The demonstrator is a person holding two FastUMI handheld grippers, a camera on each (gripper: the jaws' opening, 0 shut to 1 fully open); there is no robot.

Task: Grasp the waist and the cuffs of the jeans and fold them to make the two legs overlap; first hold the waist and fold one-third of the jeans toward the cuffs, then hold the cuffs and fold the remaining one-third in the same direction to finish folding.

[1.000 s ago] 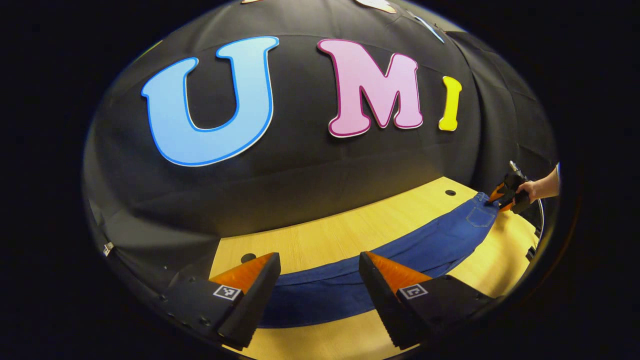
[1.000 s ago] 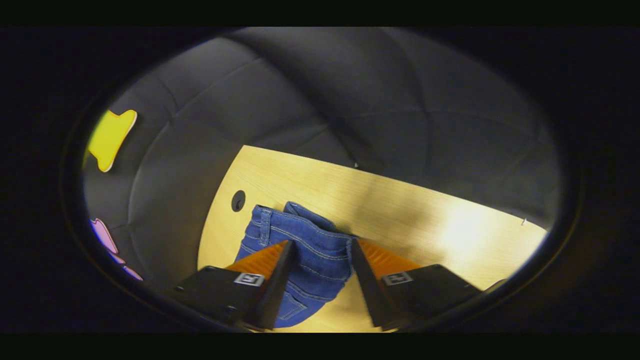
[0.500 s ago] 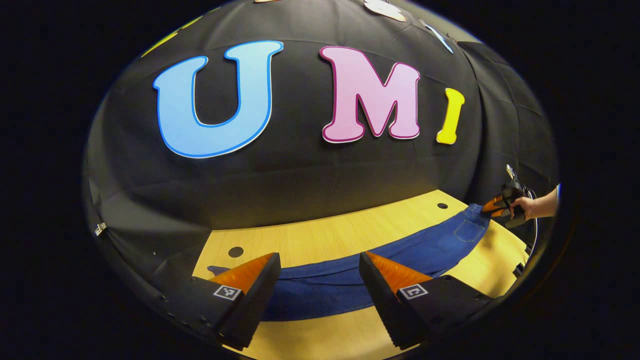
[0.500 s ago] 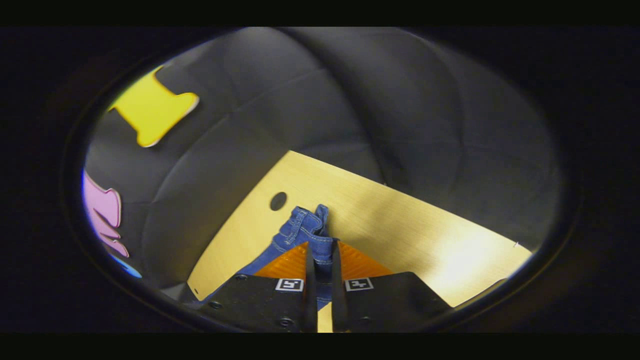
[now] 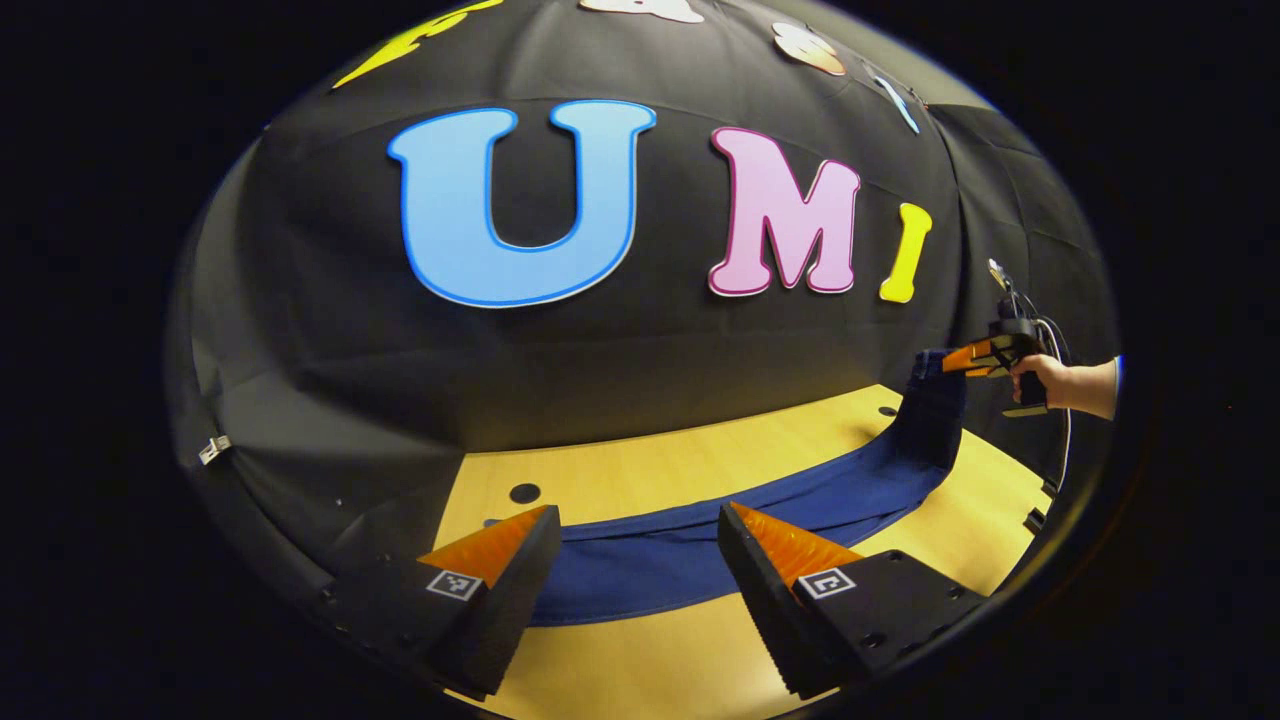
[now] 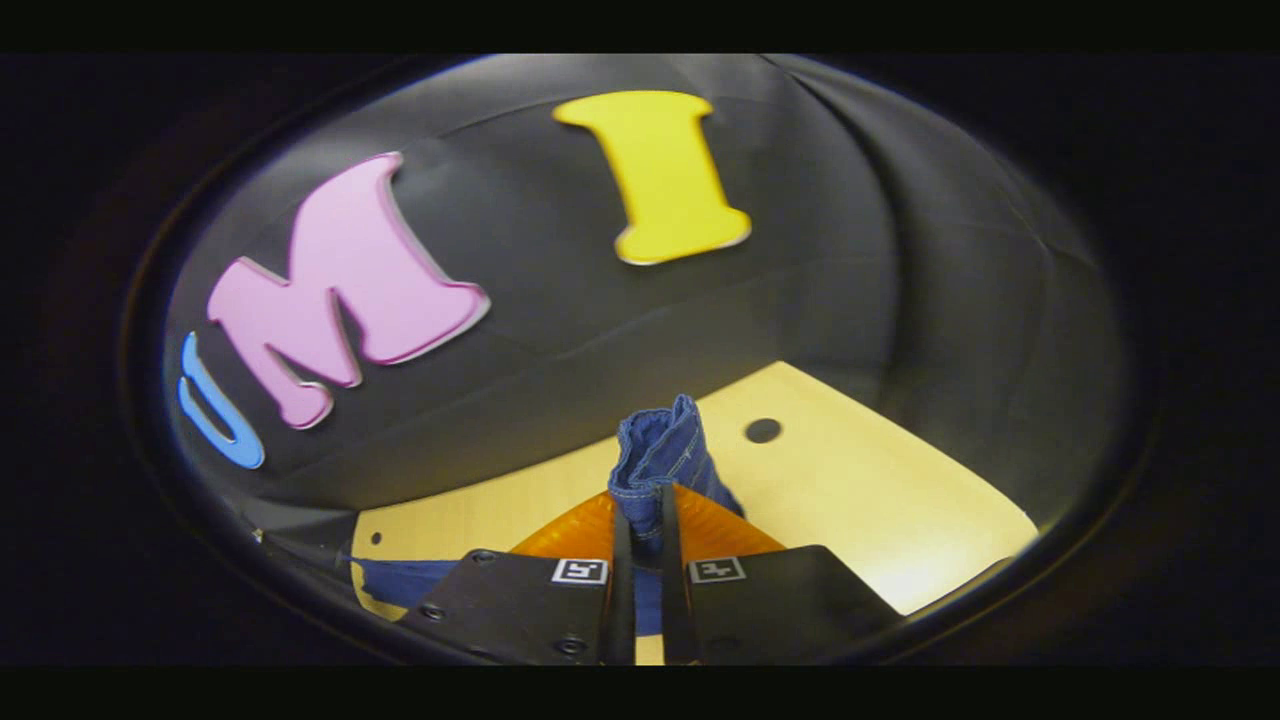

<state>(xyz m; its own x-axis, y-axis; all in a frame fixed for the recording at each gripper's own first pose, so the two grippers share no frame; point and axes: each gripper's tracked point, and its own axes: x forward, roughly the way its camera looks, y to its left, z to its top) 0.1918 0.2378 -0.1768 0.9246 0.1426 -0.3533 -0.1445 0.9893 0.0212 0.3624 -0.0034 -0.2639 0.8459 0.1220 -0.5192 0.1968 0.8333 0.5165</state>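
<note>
The left hand-held gripper (image 5: pixel 635 540) hovers low over the bench (image 5: pixel 650 470) with its fingers spread wide, gripping nothing. Between its fingertips, in the left gripper view, lies the leg end of the jeans (image 5: pixel 700 545), a long blue band stretched flat across the light wooden bench. Following the band to the right, the fabric rises off the surface near the far end, where the waist hangs from the right hand-held gripper (image 5: pixel 950 360), held by a hand (image 5: pixel 1035 378). In the right gripper view, the right hand-held gripper (image 6: pixel 640 535) is nearly closed, both fingers pinching the bunched denim waist (image 6: pixel 660 455), which sticks up above the fingertips. A dark round hole (image 6: pixel 763 430) sits in the bench just right of it.
</note>
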